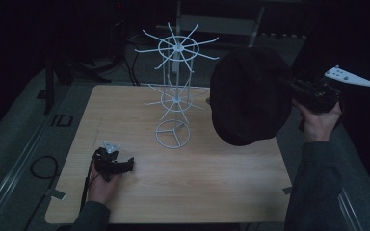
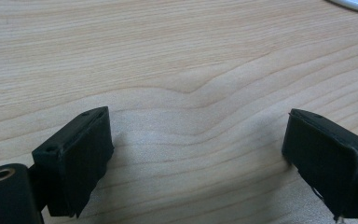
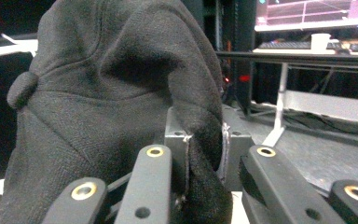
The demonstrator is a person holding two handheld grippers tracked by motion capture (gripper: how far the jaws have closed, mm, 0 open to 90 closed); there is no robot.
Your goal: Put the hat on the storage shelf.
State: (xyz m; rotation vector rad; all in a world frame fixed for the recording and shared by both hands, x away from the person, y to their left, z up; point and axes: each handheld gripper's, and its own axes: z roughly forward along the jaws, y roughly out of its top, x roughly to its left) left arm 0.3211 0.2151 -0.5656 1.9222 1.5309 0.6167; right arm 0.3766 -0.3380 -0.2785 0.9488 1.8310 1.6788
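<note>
The right gripper is raised off the right edge of the table, held in the person's right hand, and its jaws are pinched together on a fold of a black cap; in the right gripper view the cloth is squeezed between the two grey pads right at the gripper, and the rest of the cap bulges up and to the left of the jaws, its top button showing on the left side. From the high view the cap hangs off the front of this gripper, toward the middle of the table, its dark crown facing the camera and its lower edge just above the table's right side (whether it touches the wood cannot be told). The grey three-cornered plate sticks out behind the gripper, away from the cap. Beyond the cap, further in the direction the gripper points, stands a white wire rack with two tiers of radiating spokes and a ring base, near the cap but apart from it. Well past the rack, at the near left of the wooden table, the left gripper lies low over the wood in the person's left hand; its jaws stand wide apart with nothing between them, bare wood grain showing in the gap of the left gripper.
</note>
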